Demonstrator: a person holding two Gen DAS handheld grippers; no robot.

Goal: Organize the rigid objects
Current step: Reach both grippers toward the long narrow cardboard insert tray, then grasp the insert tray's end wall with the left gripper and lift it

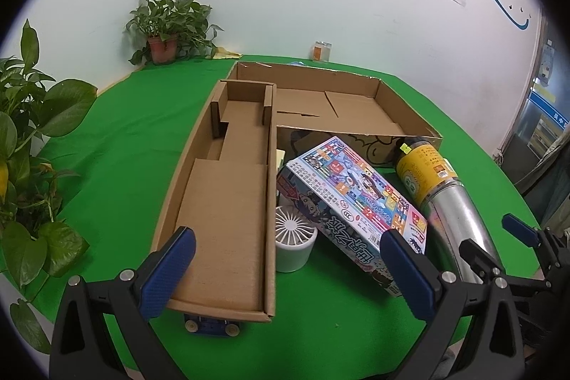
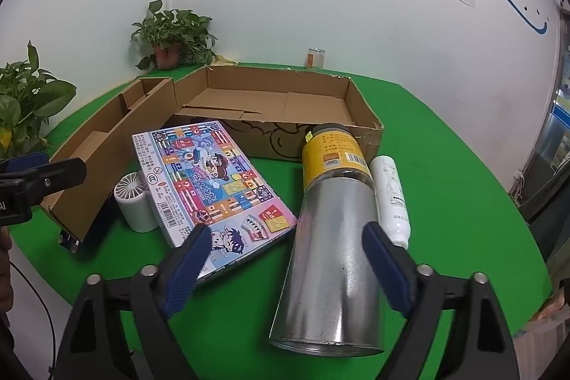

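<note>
A silver can with a yellow label [image 2: 331, 227] lies on the green table, also in the left wrist view [image 1: 452, 205]. My right gripper [image 2: 285, 266] is open, its fingers on either side of the can's lower part. A colourful game box [image 2: 210, 180] leans on a small white fan [image 2: 133, 202]; both show in the left wrist view, box [image 1: 356, 205] and fan [image 1: 294, 243]. A white bottle [image 2: 390, 198] lies right of the can. My left gripper [image 1: 285, 269] is open and empty over the near end of a narrow cardboard tray [image 1: 228, 202].
A wide, shallow cardboard box [image 2: 278, 105] stands behind the objects. A blue wheeled item [image 1: 210, 326] lies under the narrow tray's near end. Potted plants [image 1: 167, 27] stand at the back left and left edge. A small jar [image 2: 315, 57] stands by the wall.
</note>
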